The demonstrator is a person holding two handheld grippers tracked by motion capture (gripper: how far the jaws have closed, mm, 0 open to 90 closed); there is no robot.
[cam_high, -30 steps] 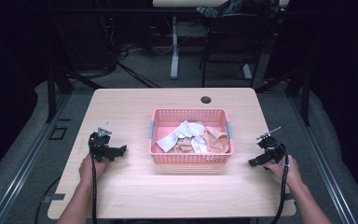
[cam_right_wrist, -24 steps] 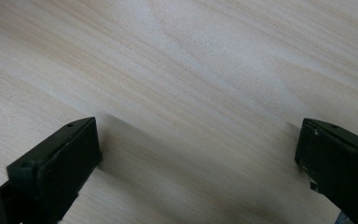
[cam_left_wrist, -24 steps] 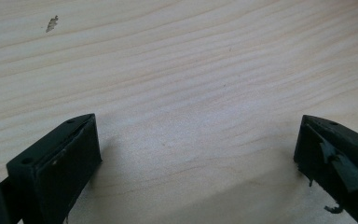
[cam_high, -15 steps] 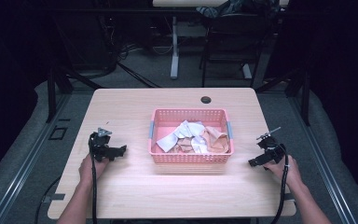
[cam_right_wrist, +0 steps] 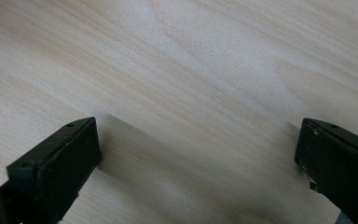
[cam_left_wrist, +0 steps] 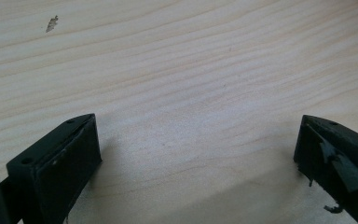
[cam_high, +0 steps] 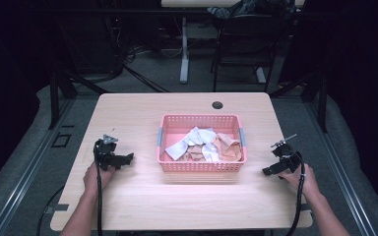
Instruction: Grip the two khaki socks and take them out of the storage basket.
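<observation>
A pink plastic basket (cam_high: 202,166) stands in the middle of the light wooden table (cam_high: 142,113) and holds crumpled white and peach cloths (cam_high: 204,144). My left gripper (cam_high: 128,158) rests on the table to the left of the basket, jaws wide apart over bare wood (cam_left_wrist: 196,140). My right gripper (cam_high: 268,171) rests to the right of the basket, also open, with nothing but wood grain between its jaws (cam_right_wrist: 196,140). Both grippers are apart from the basket.
A round black grommet hole (cam_high: 217,104) sits near the table's far edge. Dark floor, cables and a table leg (cam_high: 184,54) lie beyond the table. A small chip mark (cam_left_wrist: 52,23) shows on the wood ahead of the left gripper.
</observation>
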